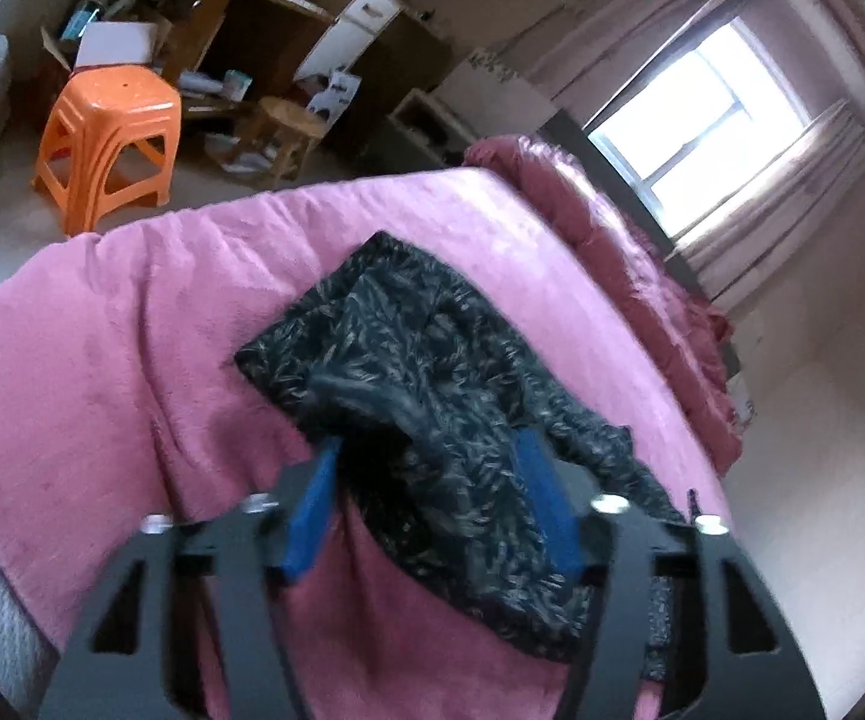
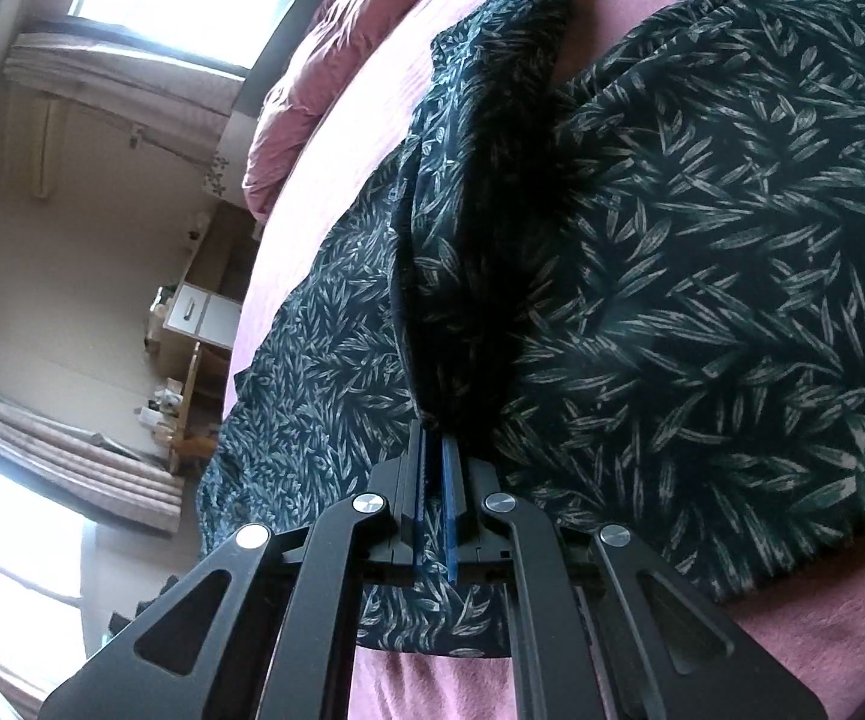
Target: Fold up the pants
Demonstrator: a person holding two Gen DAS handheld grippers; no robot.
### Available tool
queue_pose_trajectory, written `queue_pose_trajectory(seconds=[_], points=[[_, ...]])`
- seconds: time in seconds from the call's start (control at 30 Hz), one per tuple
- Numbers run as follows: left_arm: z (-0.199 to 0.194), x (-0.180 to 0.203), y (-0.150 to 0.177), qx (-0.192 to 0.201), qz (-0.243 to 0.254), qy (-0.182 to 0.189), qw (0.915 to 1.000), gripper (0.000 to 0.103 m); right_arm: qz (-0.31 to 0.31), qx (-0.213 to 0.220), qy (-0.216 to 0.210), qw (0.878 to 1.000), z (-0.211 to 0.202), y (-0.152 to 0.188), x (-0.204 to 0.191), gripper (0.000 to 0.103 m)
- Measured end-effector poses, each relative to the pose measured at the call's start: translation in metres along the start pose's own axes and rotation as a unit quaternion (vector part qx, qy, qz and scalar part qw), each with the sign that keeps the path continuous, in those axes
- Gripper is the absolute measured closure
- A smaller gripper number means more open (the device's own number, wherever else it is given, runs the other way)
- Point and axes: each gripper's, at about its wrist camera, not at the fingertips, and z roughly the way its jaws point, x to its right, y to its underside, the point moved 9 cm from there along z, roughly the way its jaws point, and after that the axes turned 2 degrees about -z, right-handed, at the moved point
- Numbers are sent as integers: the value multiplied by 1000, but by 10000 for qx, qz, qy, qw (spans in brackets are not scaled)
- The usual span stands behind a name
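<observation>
Dark pants with a pale leaf print [image 1: 408, 330] lie rumpled on a pink bed cover [image 1: 132, 330]. In the left wrist view my left gripper [image 1: 426, 447] stands over their near end. Its blue pads [image 1: 312, 504] are apart, with bunched cloth lying between them and draped over the left tip; neither pad visibly presses on it. In the right wrist view the pants [image 2: 702, 240] fill most of the frame. My right gripper [image 2: 435, 450] is shut on a raised fold of the cloth, which runs up from the tips as a dark ridge [image 2: 480, 210].
A crumpled darker pink quilt [image 1: 612, 228] lies along the bed's far side under a bright window [image 1: 702, 114]. Beyond the bed edge stand an orange plastic stool [image 1: 108, 132], a small wooden stool [image 1: 288, 120] and a cluttered desk [image 1: 264, 30].
</observation>
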Motion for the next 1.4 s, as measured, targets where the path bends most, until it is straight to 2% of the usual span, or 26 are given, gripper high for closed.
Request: queue_pose_trajectory(seconds=[0.03, 0.1, 0.17, 0.27, 0.33, 0.4, 0.47, 0.53, 0.6, 0.67, 0.77, 0.9, 0.97, 1.03, 1.07, 1.13, 1.17, 1.2, 1.23, 1.27, 1.3, 1.33, 1.4], points=[[5, -2, 0, -83, -70, -69, 9999, 66, -8, -1, 9, 10000, -1, -1, 0, 99], [14, -7, -1, -213, -169, -110, 9996, 90, -40, 0, 44, 10000, 0, -2, -1, 99], [18, -6, -2, -277, -212, -107, 9993, 94, -122, 27, 88, 9999, 0, -3, -4, 99], [12, 9, -18, -118, -9, 83, 9999, 95, -393, 269, -97, 9988, -8, -11, -20, 99], [-1, 24, -40, 106, 23, 375, 9992, 95, -671, 549, -340, 9957, -23, -16, -38, 99], [-8, 26, -52, 186, -22, 515, 9985, 95, -843, 572, -463, 9937, -33, -9, -47, 101], [-10, 15, -54, 188, 38, 263, 9995, 95, -842, 436, -524, 9941, -33, 3, -47, 101], [-2, -2, -43, 2, 101, -98, 9999, 95, -674, 119, -335, 9971, -25, 21, -32, 101], [11, -25, -21, -343, -325, -288, 9985, 95, -407, -39, -229, 9989, -19, 27, -21, 101], [12, -34, -12, -354, -536, -243, 9976, 95, -398, 10, -122, 9991, -19, 25, -18, 101], [3, -25, -14, -164, -196, -243, 9994, 95, -524, 63, -3, 9986, -20, 24, -20, 101], [-5, -14, -19, -66, -56, -158, 9998, 95, -454, 466, -157, 9978, -39, 15, -23, 103], [1, -15, -19, -135, 203, -415, 9988, 95, -295, 560, -64, 9980, -44, 13, -15, 103], [10, -22, -12, -317, 317, -720, 9964, 94, -80, 371, -63, 9993, -38, 14, -7, 103], [10, -24, -9, -356, 284, -783, 9959, 93, -98, 311, 36, 9995, -36, 16, -4, 103], [0, -23, -10, -139, 335, -819, 9960, 87, -395, 331, 312, 9982, -33, 17, -9, 103], [-4, -21, -11, 11, 395, -867, 9955, 77, -528, 395, 393, 9971, -35, 17, -13, 103], [-13, -18, -15, 282, 473, -943, 9940, 62, -614, 425, 414, 9963, -36, 17, -17, 103], [-23, -15, -19, 573, 520, -1012, 9919, 54, -716, 476, 417, 9954, -38, 17, -21, 99], [-29, -12, -22, 773, 552, -1014, 9903, 48, -773, 538, 454, 9945, -39, 17, -24, 88], [-38, -5, -26, 1014, 630, -982, 9880, 48, -867, 660, 573, 9924, -43, 15, -25, 81], [-43, 0, -29, 1166, 703, -967, 9860, 47, -940, 755, 685, 9903, -45, 12, -26, 68], [-52, 18, -33, 1435, 962, -895, 9809, 38, -1141, 930, 802, 9859, -50, 4, -31, 62]])
